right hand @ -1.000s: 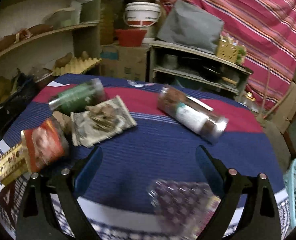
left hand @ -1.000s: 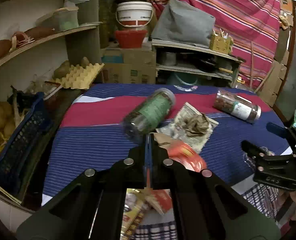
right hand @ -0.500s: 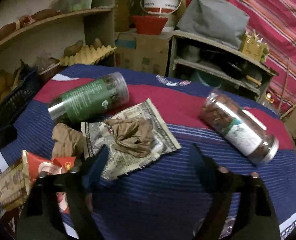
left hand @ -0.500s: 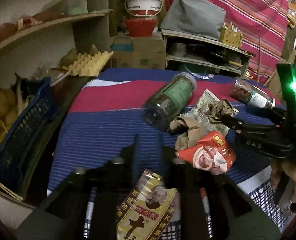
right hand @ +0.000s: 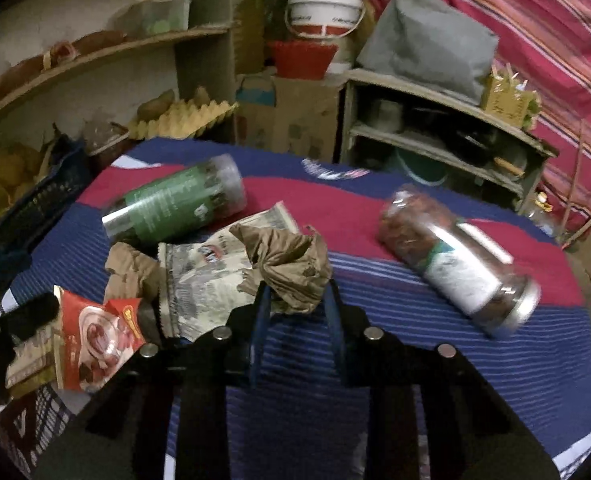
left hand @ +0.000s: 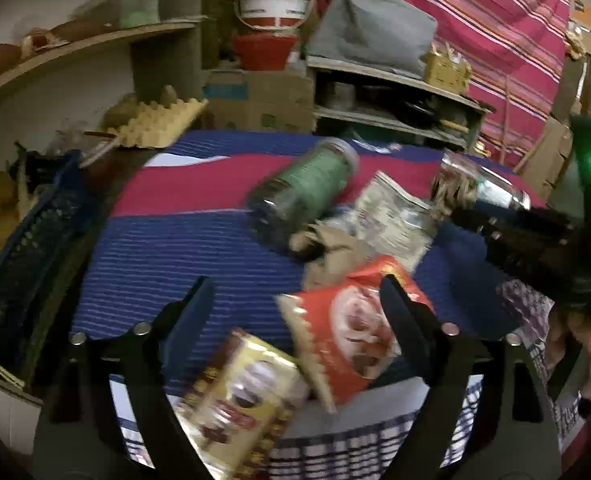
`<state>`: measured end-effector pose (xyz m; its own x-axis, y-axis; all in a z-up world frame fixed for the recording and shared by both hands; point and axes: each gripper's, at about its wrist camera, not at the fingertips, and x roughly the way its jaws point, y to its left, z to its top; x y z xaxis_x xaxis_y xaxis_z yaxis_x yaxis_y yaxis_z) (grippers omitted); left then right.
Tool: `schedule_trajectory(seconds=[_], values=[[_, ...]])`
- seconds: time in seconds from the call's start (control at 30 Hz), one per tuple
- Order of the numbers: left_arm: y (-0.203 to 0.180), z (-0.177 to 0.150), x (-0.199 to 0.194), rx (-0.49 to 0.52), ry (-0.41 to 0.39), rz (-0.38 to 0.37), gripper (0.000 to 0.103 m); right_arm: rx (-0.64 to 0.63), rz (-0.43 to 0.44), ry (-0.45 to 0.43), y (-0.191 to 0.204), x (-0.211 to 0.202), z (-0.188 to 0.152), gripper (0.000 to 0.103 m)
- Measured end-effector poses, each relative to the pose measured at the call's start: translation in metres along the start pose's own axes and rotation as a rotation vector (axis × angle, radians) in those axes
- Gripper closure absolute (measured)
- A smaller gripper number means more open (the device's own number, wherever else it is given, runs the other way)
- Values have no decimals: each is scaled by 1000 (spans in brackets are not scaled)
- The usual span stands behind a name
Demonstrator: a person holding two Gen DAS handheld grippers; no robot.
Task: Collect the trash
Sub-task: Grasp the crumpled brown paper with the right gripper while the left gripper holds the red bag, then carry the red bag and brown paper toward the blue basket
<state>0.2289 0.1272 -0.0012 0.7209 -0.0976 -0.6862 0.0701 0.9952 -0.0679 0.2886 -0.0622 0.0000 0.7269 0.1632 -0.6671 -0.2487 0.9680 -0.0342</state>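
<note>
- Far left, the left gripper (left hand: 295, 300) stands with jaws wide apart, having just been opening; the yellow packet (left hand: 243, 396) and red wrapper (left hand: 351, 328) lie loose beneath them at the near edge of the striped cloth (right hand: 415, 320), neither one pinched.
- Next along, a green-label jar (right hand: 175, 204) lies on its side just behind the printed wrapper (right hand: 207, 276), with a second brown scrap (right hand: 129, 270) tucked against it.
- Centre now: the right gripper (right hand: 295, 296) has just been closing, and its jaws sit on either side of the crumpled brown paper (right hand: 287, 260), which rests on that printed wrapper (looks clamped, low on the wad).
- To do this well, I'd say squeeze firm, then lift straight up, so the flat wrapper underneath doesn't drag along.
- Right side, a red-filled jar (right hand: 455, 260) lies well apart and out of the lift path.
- The likeliest snag is the left tool crowding in close beside.
</note>
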Motion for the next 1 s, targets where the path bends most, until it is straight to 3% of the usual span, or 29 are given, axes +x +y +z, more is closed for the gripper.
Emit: schedule_trajectory(seconds=[0.17,0.37,0.77,0.83,0.87,0.9,1.0], values=[[-30,-5,13,62,46,-20,18,19,-32,-28,-26,-28,-5,75],[-52,-15,23,65,108,-85,18,57,-53,-40,-57,-56,-19,75],[-92,-19,43,137,120,-36,19,142,-99,-19,-110,-81,-58,75],[-98,-17,44,157,110,-27,26,158,-104,-17,-119,-85,-65,75],[-103,-16,45,170,103,-19,34,165,-106,-17,-123,-87,-68,75],[-107,-15,46,176,111,-33,54,174,-108,-17,-129,-90,-71,75],[-117,-13,43,183,105,-36,74,191,-116,-21,-144,-100,-81,75]])
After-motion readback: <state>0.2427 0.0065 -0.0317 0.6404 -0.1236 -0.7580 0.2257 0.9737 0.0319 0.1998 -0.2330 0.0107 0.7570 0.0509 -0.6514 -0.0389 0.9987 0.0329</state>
